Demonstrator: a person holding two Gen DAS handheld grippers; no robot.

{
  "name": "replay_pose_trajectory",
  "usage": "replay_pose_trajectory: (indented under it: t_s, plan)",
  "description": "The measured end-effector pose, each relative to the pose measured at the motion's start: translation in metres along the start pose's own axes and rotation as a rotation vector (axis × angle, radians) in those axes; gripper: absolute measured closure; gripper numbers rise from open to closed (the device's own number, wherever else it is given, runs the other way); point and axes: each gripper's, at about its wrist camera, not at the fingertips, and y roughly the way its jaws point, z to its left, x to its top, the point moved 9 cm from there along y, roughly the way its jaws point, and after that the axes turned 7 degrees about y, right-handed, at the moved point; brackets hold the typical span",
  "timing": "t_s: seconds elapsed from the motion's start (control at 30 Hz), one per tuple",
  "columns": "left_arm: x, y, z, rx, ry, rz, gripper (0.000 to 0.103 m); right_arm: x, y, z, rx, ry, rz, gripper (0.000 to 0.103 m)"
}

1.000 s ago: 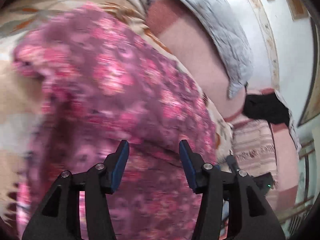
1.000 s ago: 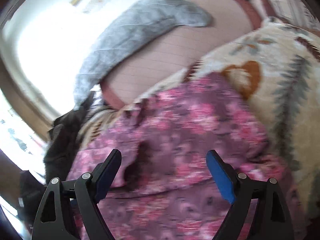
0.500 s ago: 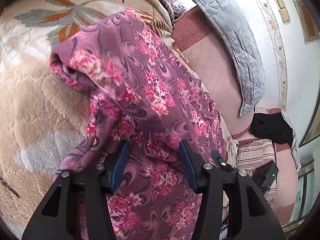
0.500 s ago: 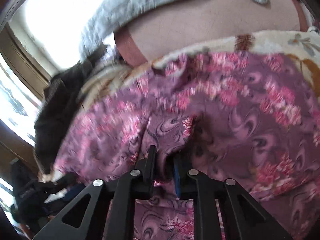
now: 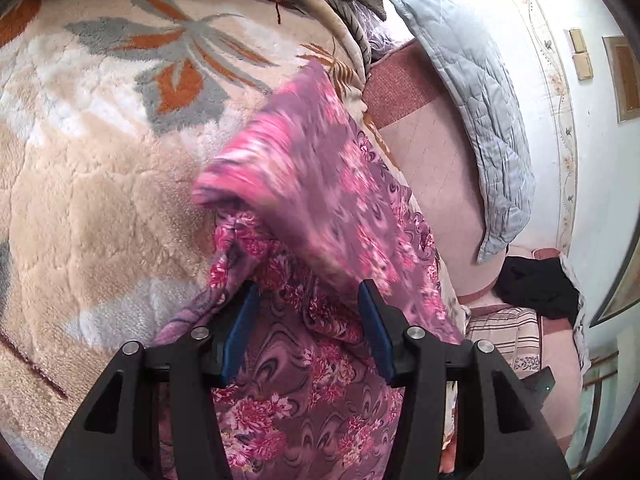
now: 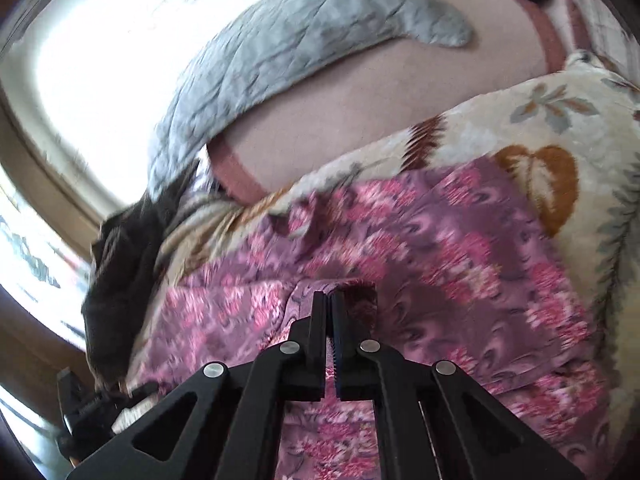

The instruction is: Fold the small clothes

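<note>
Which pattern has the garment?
Pink flowers on purple swirls; the garment shows best in the left wrist view.

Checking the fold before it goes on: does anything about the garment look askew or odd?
Yes. The floral garment is bunched and rumpled on the leaf-patterned blanket, not flat. The right gripper is shut on a fold of it, while the left gripper is open.

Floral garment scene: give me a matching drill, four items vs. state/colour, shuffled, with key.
Column 1:
1. left gripper
2. right gripper
3. quilted pillow
4. plush blanket

Column 2:
A. grey-blue
B. shut on the floral garment
C. cream with grey and orange leaves
D. open, fabric between its fingers

Pairs: 1-D, 2-B, 3-A, 4-C
</note>
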Motion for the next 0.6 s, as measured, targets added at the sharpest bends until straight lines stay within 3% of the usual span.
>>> replay_pose_trajectory:
  t_s: [0.4, 0.6]
  plan:
    - [0.003, 0.001, 0.002, 0.023, -0.002, -0.006, 0.053, 0.047, -0.023, -0.072, -0.12, 0.115, -0.104, 0.101]
    - [0.006, 0.002, 0.006, 0.031, -0.015, -0.016, 0.053, 0.034, -0.01, -0.128, -0.221, 0.219, -0.04, 0.103]
